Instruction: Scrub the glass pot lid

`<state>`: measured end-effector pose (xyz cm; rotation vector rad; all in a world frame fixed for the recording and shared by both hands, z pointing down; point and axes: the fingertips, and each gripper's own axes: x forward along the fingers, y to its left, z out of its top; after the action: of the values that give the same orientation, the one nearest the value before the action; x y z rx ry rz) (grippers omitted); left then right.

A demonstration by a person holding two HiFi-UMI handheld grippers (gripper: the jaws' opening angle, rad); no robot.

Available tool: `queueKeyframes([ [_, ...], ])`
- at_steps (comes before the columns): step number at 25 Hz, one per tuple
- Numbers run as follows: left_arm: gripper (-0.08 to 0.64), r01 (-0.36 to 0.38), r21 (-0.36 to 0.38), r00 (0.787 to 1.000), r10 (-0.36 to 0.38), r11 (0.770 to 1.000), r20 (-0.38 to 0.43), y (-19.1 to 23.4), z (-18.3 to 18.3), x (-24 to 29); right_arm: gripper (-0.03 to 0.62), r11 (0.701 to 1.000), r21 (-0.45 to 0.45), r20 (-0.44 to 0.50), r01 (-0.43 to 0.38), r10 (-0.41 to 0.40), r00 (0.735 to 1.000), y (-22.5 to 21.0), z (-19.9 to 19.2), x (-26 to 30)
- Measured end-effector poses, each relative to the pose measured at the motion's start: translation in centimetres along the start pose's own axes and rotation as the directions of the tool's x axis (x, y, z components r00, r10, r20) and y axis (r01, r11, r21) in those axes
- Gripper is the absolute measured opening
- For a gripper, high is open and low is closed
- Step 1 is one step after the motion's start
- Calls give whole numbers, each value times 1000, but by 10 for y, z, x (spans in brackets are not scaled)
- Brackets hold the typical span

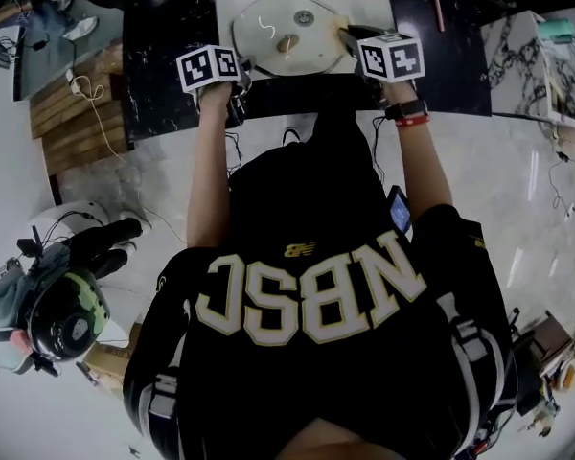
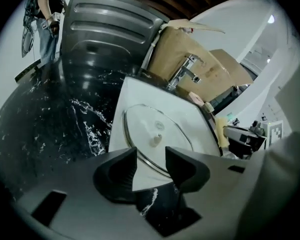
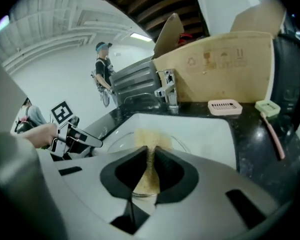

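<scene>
Evidently the white sink (image 1: 374, 3) ahead of both grippers holds the glass pot lid (image 1: 268, 22) lying flat and unheld, so a scrubbing push could skid it. The left gripper (image 2: 151, 156) is empty, jaws well apart, just short of the lid's rim. The right gripper (image 3: 151, 154) is clamped on a tan sponge (image 3: 149, 139) at the lid's near edge.

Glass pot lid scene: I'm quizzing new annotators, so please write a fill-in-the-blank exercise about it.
1. The glass pot lid lies flat in the white ____.
2. The right gripper is shut on a tan ____.
3. The left gripper is ____, with nothing gripped between its jaws.
Missing words: sink; sponge; open.
</scene>
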<state>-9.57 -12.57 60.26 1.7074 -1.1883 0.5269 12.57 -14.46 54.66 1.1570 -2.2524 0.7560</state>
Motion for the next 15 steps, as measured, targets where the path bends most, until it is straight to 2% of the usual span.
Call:
queueKeyframes([
  [3,188,39,56,994,-45,998,99,-18,17,-17,55,999,5,80,35,-35,996,9,17,-8],
  [6,187,62,162,965,-101,985,240,-45,48,-40,55,995,-37,170,97,-89,981,15,45,-19],
  [10,187,104,285,882,-221,953,417,-93,89,-79,58,978,-51,299,201,-177,938,14,77,-39],
  [15,180,61,417,771,-308,907,557,-135,130,-119,60,956,-57,449,288,-233,863,19,118,-68],
])
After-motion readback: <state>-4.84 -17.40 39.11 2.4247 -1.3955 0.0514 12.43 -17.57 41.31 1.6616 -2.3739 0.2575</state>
